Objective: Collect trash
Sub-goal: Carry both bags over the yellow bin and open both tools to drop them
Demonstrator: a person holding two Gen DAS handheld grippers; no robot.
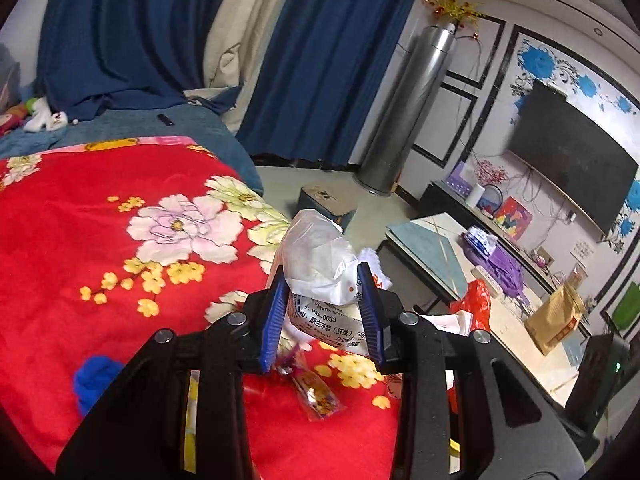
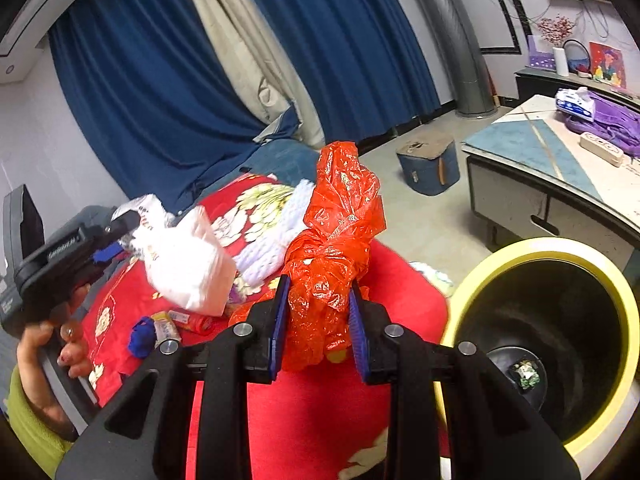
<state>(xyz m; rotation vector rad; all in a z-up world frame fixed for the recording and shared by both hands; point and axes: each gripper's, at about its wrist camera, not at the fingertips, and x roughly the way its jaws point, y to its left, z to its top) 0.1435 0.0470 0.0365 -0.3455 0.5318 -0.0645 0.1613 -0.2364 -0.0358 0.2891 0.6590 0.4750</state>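
L gripper (image 1: pixel 322 316) jaws clamp tissue pack (image 1: pixel 320 276), upright; R gripper (image 2: pixel 318 326) jaws clamp red bag (image 2: pixel 334 248), upright

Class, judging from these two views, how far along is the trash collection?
Done: one scrap lies in the bin. In hand: left tongs grip a tissue pack, right tongs a red bag. Left: wrappers on the blanket.

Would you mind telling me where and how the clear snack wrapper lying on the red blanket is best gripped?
Grip the snack wrapper across its narrow middle, coming from above. It lies flat and elongated on the blanket, so closing across its short width pinches the crinkled film; a side approach would likely just push it along.
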